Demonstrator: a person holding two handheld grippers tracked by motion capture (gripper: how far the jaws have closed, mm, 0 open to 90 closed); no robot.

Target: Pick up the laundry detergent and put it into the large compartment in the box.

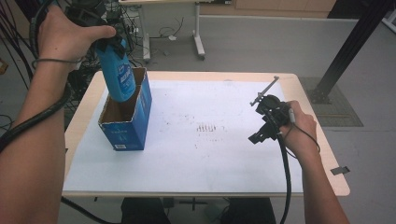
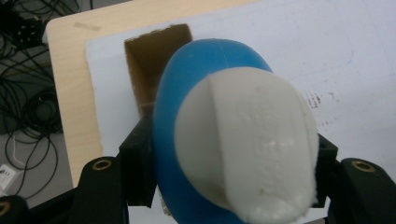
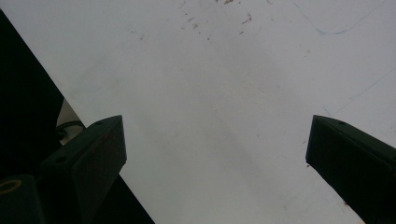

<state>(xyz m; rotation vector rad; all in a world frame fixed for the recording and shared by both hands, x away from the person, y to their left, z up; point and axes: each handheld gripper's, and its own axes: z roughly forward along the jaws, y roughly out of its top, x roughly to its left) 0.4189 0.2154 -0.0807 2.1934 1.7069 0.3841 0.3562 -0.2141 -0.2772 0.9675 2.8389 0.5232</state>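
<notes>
Pinching the blue bottle in the left gripper, long axis tilting down toward five o'clock into the open box; right gripper idling spread.

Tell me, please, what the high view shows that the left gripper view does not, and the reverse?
The high view alone gives the right gripper, jaws open over the white sheet, and the box's blue outside.

The left gripper view alone gives the bottle's white cap, with the left gripper clamped on the bottle just below it.

Both show the blue bottle above the open cardboard box.
</notes>
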